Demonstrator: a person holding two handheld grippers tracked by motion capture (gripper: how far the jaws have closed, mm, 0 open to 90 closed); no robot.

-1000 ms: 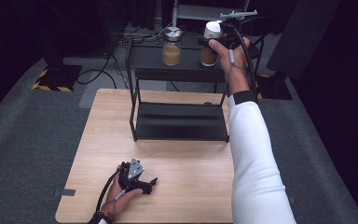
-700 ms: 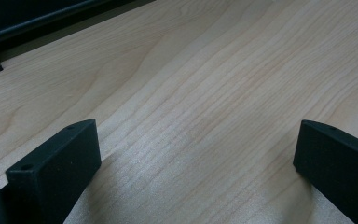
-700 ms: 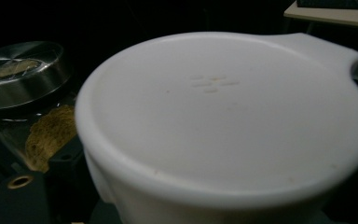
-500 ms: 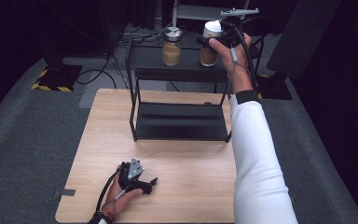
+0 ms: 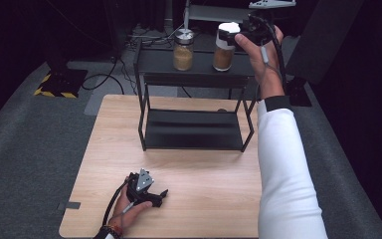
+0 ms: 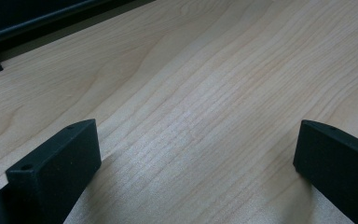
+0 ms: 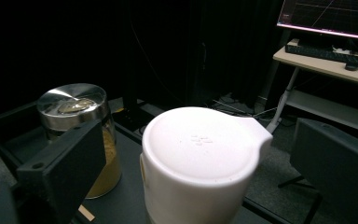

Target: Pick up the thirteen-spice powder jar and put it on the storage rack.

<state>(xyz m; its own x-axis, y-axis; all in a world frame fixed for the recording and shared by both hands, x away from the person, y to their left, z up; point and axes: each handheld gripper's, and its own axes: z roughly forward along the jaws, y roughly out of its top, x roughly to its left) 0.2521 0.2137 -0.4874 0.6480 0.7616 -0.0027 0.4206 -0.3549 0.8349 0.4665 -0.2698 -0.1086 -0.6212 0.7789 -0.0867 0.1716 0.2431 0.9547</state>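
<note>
Up on the top shelf of the black metal rack [image 5: 194, 64], the white-lidded jar [image 5: 225, 47] stood upright just beside the steel-lidded jar [image 5: 183, 50], both holding a tan powder. The right gripper [image 5: 238, 35] hung at the white lid; its jaws had just been opening and stood wide on either side of the lid [image 7: 200, 144], with clear gaps showing in the right gripper view, so the pads pressed on nothing. The steel-lidded jar [image 7: 77, 135] sat beyond one jaw. Down near the front edge of the wooden table [image 5: 204, 199], the left gripper [image 5: 151, 195] rested on the boards in the person's left hand [image 5: 129, 211], jaws spread wide over bare wood [image 6: 205, 116].
</note>
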